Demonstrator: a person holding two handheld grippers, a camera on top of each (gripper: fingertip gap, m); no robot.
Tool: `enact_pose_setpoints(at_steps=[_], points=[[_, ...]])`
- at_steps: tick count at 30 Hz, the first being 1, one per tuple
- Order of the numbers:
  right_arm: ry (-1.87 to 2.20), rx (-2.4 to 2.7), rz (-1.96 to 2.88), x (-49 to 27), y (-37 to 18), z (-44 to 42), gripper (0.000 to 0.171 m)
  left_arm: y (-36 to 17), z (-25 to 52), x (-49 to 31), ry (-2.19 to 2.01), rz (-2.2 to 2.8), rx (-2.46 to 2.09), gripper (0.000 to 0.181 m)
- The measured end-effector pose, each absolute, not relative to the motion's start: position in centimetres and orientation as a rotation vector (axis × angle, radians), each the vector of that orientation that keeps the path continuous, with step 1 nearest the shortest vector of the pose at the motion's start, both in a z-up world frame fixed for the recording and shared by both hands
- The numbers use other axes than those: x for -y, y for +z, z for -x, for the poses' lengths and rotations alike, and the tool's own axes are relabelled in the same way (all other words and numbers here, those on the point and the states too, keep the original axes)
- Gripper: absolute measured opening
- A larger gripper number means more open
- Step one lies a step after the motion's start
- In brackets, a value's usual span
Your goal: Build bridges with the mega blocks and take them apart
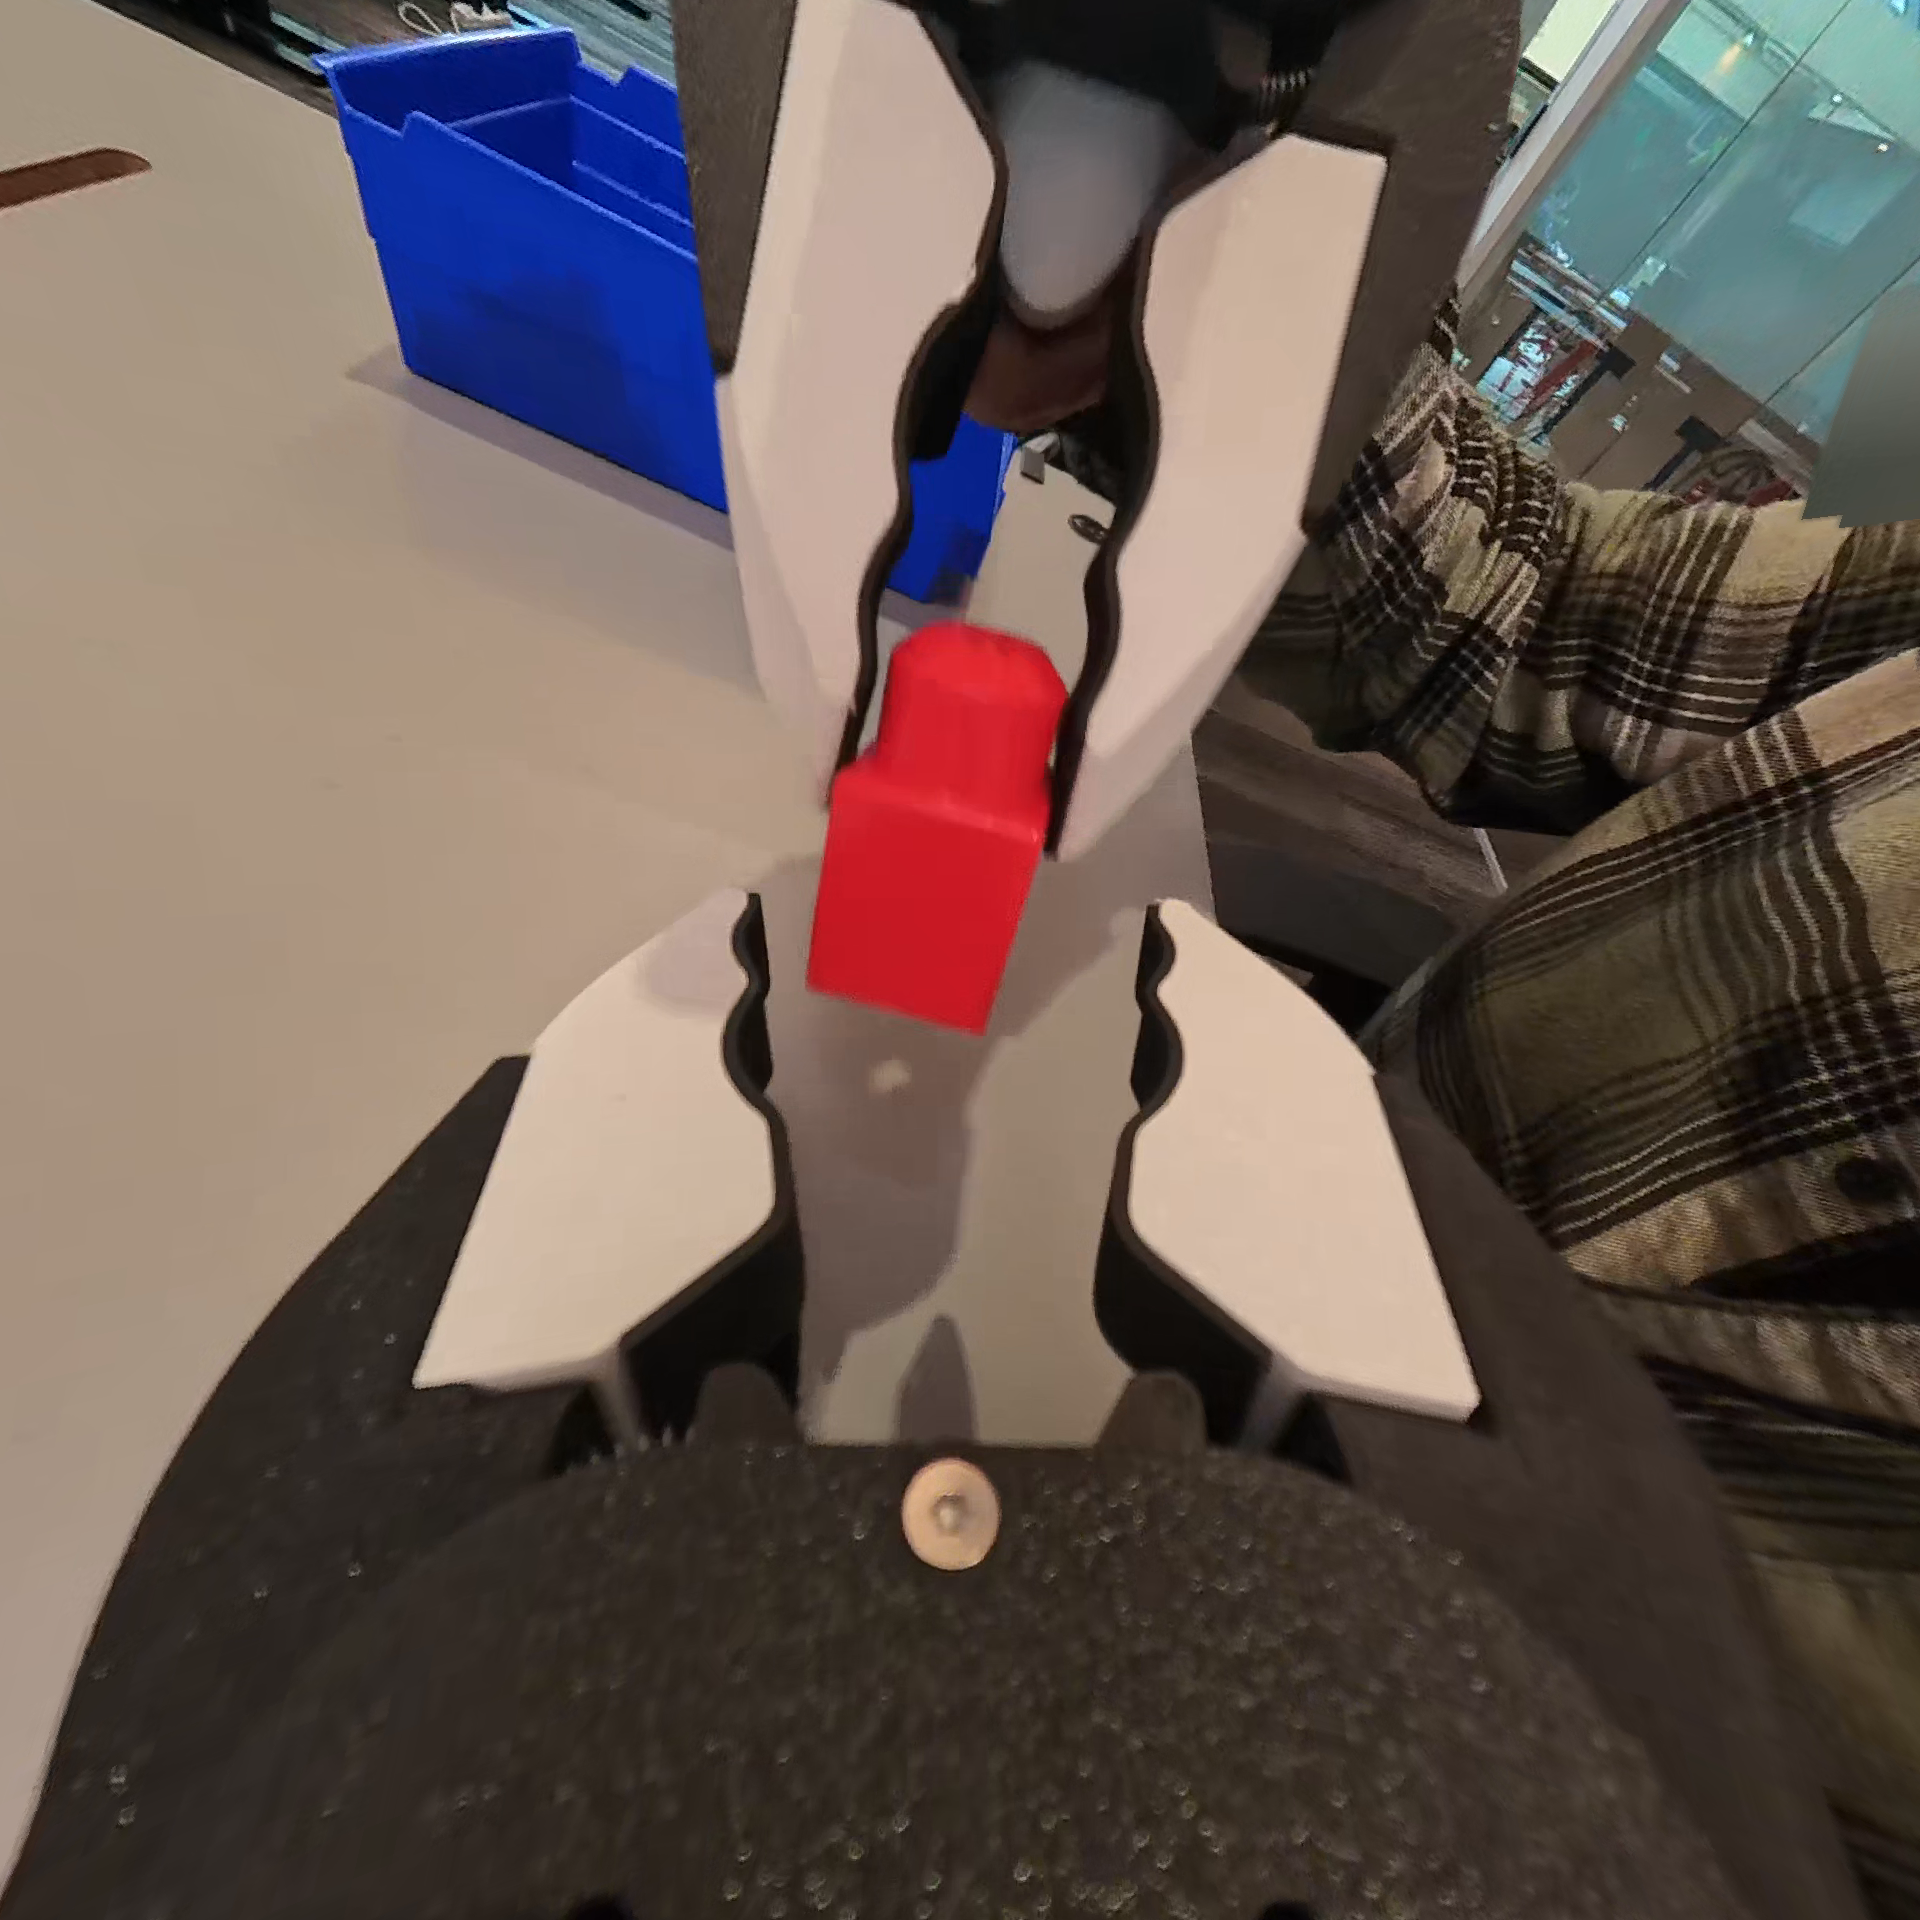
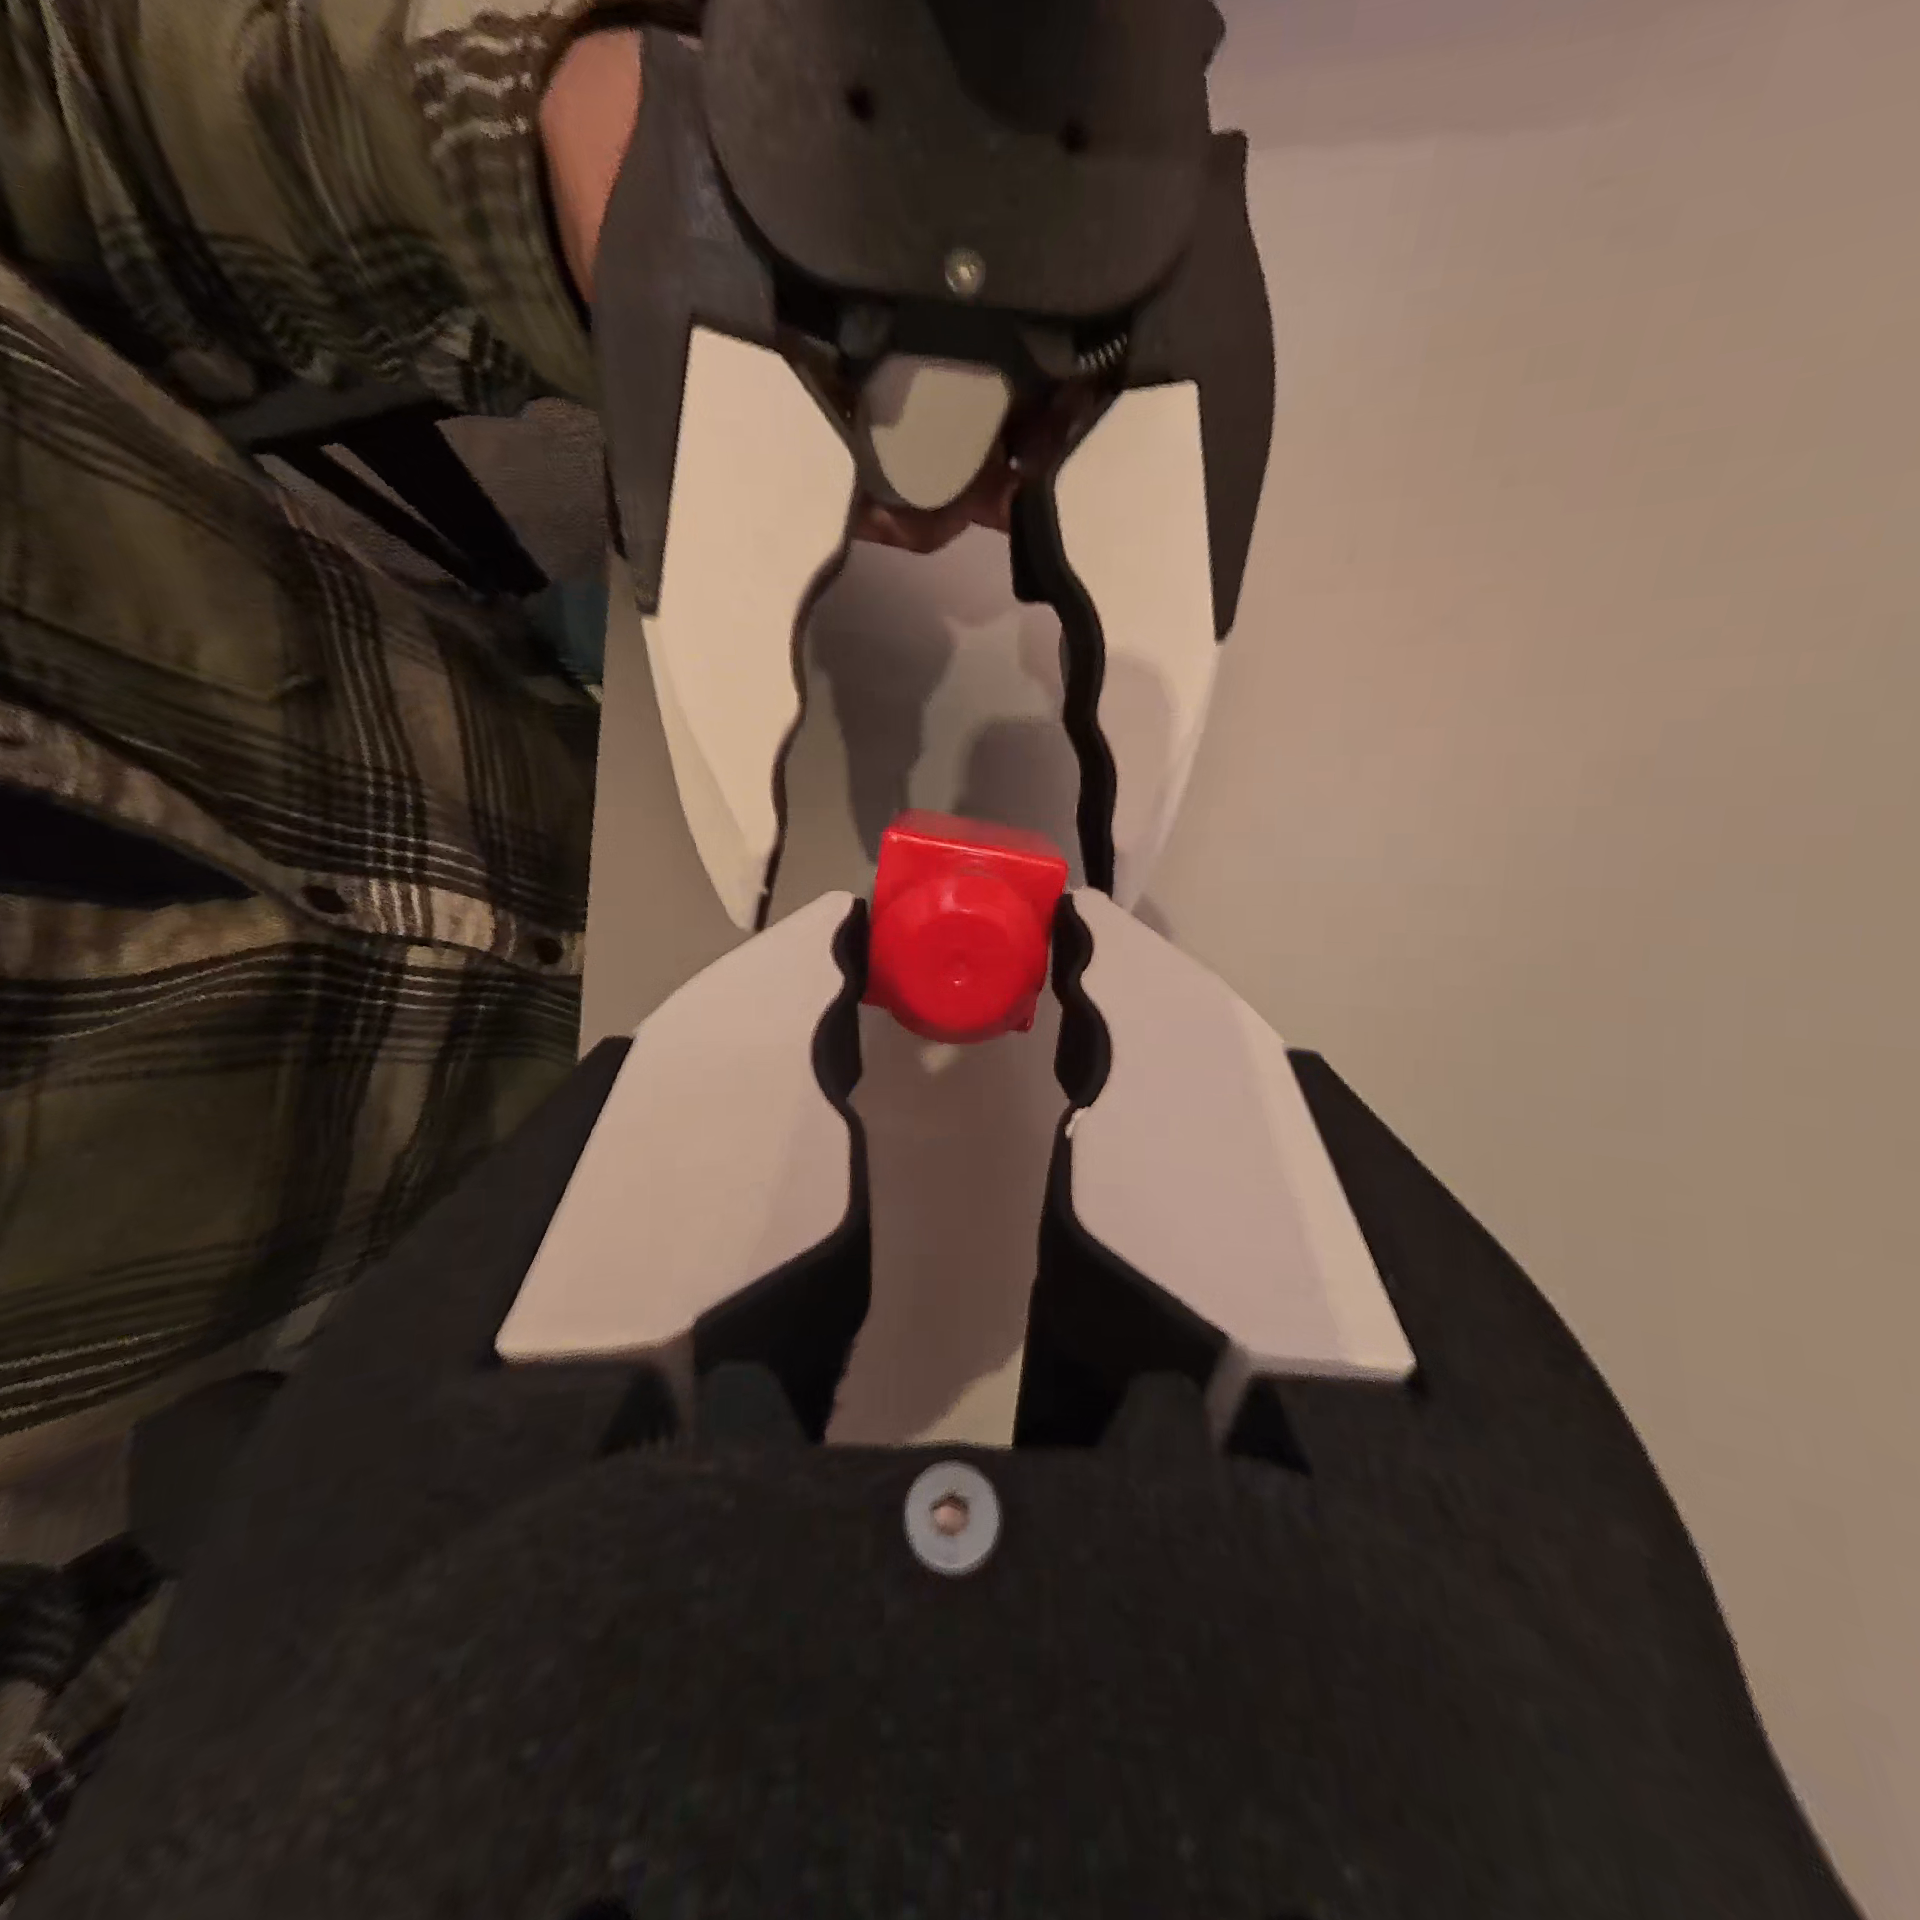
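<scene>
Your right tongs (image 2: pixel 961 935) pinch the red block (image 2: pixel 961 940) at their very tips, one finger on each side of it, with the stud end pointing back along the fingers toward your hand. Seen from the left wrist, the block (image 1: pixel 920 842) hangs in the air above the table (image 1: pixel 260 831), tilted a little, square base toward your left tongs. Only the upper part near the stud sits between the pinching fingers; the base sticks out free below them.

Your left tongs (image 1: pixel 951 914) are spread, their fingers well apart, wider than the block. The tips lie just beside the block's base, one on each side of it, and whether they touch it cannot be told. In the right wrist view the left tongs (image 2: pixel 940 883) come in from the far side, tip to tip with yours, so the two pairs meet nose to nose around the block with almost no gap between them.

Below and between the fingers the table is bare and pale, with shadows of the tongs on it. To the left of the left tongs the surface runs open as far as a blue bin (image 1: pixel 540 270), which stands well back from the block. On the other side the table edge is close, and past it a plaid sleeve (image 1: pixel 1662 935) fills the space.
</scene>
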State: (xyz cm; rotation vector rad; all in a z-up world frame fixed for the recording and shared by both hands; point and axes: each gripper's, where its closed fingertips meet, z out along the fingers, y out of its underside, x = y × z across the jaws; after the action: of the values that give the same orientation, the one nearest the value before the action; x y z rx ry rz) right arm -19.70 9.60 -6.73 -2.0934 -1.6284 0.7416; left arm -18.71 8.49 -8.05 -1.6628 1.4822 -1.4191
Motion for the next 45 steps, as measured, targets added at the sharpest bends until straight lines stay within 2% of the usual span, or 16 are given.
enact_pose_setpoints(at_steps=[3,7,10,11,12,14,17,22,25,28,35,40,45], points=[[0.772,1.672,2.067,-9.6,-6.9,21.0,0.033,-8.4,19.0,-8.2,-1.428,1.665,-1.498,0.061],[0.805,1.711,2.057,-9.4,-7.2,21.7,0.033,-9.3,19.5,-8.1,-1.386,1.668,-1.542,0.038],[0.858,1.646,2.022,-9.7,-6.7,22.1,0.034,-8.9,20.1,-8.2,-1.441,1.679,-1.474,0.036],[0.873,1.603,2.005,-9.9,-6.2,22.1,0.037,-8.8,20.5,-8.4,-1.440,1.692,-1.441,0.036],[0.883,1.542,1.989,-10.2,-5.6,21.9,0.047,-8.7,21.3,-8.9,-1.418,1.706,-1.410,0.036],[0.894,1.392,1.966,-10.7,-4.5,21.3,0.058,-7.8,23.7,-10.4,-1.353,1.724,-1.317,0.036],[0.929,1.174,1.933,-10.4,-3.7,19.8,0.059,-4.2,30.0,-14.4,-1.189,1.728,-1.070,0.036],[0.907,0.870,1.976,-10.5,-5.6,16.8,0.071,0.6,46.5,-23.3,-0.708,1.776,-0.617,0.036],[0.875,0.787,1.997,-10.6,-6.7,15.7,0.075,-0.7,54.8,-26.8,-0.559,1.884,-0.436,0.036],[0.861,0.758,2.014,-10.5,-7.6,15.2,0.076,-3.6,59.9,-28.9,-0.492,1.988,-0.317,0.037],[0.872,0.739,2.043,-9.8,-8.9,14.5,0.073,-8.4,63.6,-30.6,-0.431,2.147,-0.203,0.037],[0.895,0.712,2.053,-9.6,-9.3,14.1,0.073,-10.0,64.1,-30.8,-0.427,2.197,-0.171,0.039],[0.881,0.689,2.050,-9.5,-9.4,13.6,0.076,-7.7,63.9,-30.7,-0.423,2.114,-0.162,0.063]])
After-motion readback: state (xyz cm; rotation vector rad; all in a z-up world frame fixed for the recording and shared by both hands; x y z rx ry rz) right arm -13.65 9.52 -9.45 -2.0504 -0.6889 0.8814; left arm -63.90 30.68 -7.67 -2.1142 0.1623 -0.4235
